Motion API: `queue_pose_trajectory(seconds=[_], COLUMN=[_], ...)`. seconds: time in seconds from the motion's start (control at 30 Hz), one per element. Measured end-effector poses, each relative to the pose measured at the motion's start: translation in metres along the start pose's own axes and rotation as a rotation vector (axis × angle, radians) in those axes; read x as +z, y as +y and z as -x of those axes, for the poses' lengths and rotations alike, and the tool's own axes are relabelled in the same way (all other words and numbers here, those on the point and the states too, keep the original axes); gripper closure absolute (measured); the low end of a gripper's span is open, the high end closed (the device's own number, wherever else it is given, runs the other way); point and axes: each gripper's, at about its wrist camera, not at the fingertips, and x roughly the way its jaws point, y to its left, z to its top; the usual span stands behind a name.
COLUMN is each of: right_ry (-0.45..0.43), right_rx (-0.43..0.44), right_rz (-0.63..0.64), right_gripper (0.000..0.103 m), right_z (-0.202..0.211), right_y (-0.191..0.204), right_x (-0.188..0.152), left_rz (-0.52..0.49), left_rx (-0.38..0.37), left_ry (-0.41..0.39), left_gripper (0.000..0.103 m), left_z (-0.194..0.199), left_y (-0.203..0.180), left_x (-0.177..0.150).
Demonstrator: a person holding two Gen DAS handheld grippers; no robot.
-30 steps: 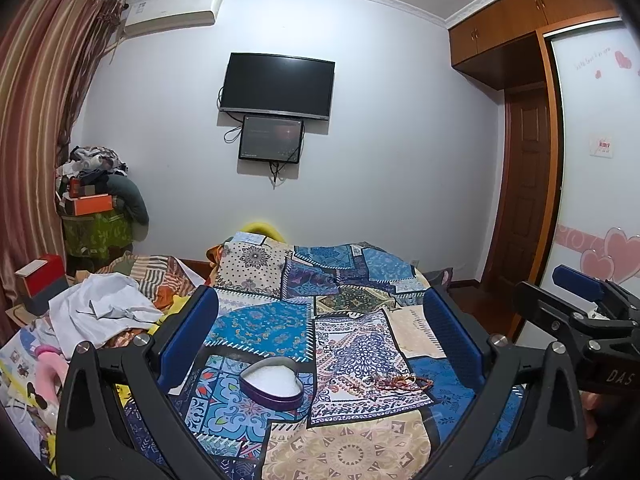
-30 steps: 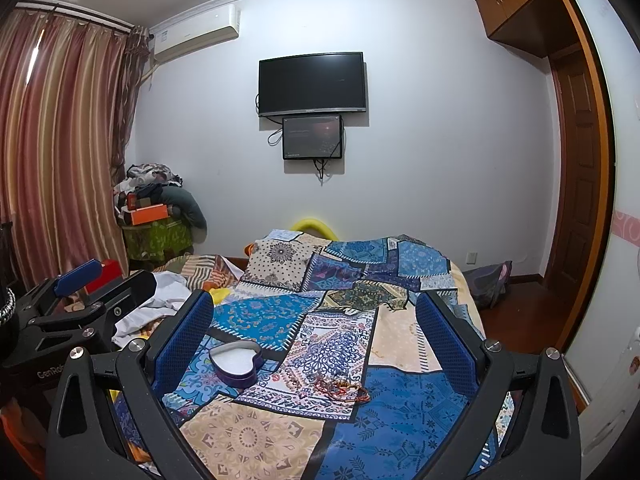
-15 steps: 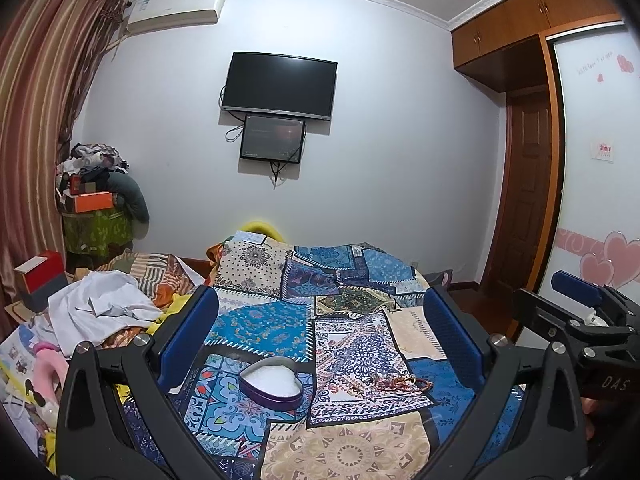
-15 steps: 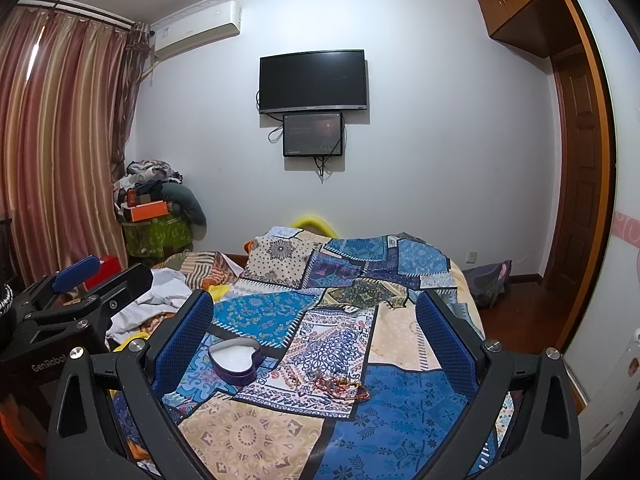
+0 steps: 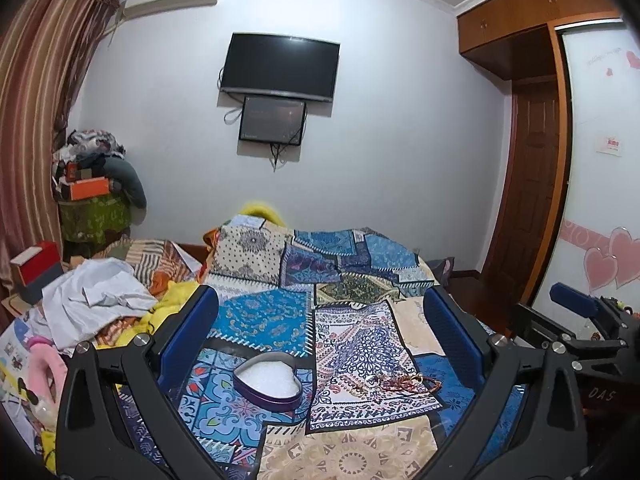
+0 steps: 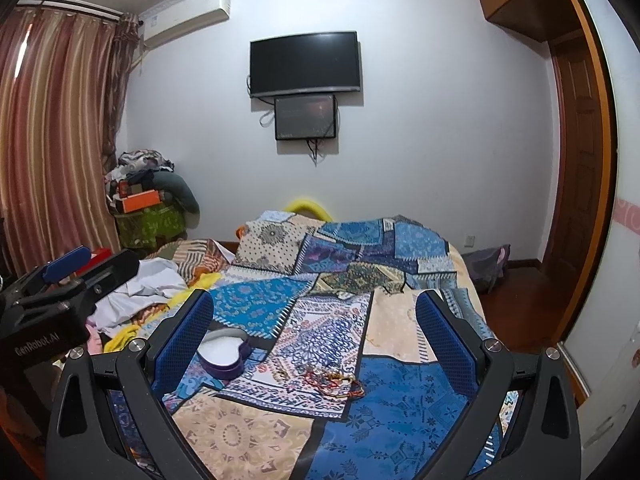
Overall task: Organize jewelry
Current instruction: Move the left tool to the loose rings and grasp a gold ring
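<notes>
Nothing of the task looks done yet — the work is all ahead. The left gripper hangs above the patchwork bedspread with its blue fingers spread wide and nothing between them. The right gripper is the same: jaws fully apart, empty, well above the bed.

In the left wrist view, the heart-shaped box lies between the two fingers, nearer the left one, and sits open with a white lining showing and, as far as can be seen, nothing inside. The tangle of jewelry — thin red and gold strands, with what may be a ring — lies loose on the spread just inside the right finger, near the box but not touching it. In the right wrist view the box sits close against the left finger, and the jewelry lies about midway between the fingers, slightly lower in the picture.

Judging from this, every piece still has to be picked off the cloth and laid in the box. The strands look fine and knotted together, so lifting them apart may be fiddly. No lid for the box shows in either view.
</notes>
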Motion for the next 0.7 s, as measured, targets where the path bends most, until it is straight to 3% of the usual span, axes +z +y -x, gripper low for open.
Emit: queue_pose_trajectory(seconds=[0.17, 0.47, 0.6, 0.7], right_ry=[0.065, 0.28, 0.357, 0.397], right_rx=[-0.04, -0.15, -0.163, -0.131], right_rz=[-0.01, -0.014, -0.016, -0.034], right_gripper=[0.002, 0.002, 0.003, 0.003], right_z=[-0.024, -0.071, -0.084, -0.095], right_y=[-0.02, -0.065, -0.078, -0.084], right_x=[-0.013, -0.056, -0.068, -0.074], left_rz=[0.003, -0.043, -0.042, -0.062], left_rx=[0.007, 0.031, -0.01, -0.05], left_ry=[0.086, 0.295, 0.402, 0.485], left_gripper=[0.0, 0.0, 0.0, 0.01], left_z=[-0.035, -0.106, -0.132, -0.149], left_y=[0.003, 0.0, 0.001, -0.003], left_x=[-0.007, -0.046, -0.07, -0.088])
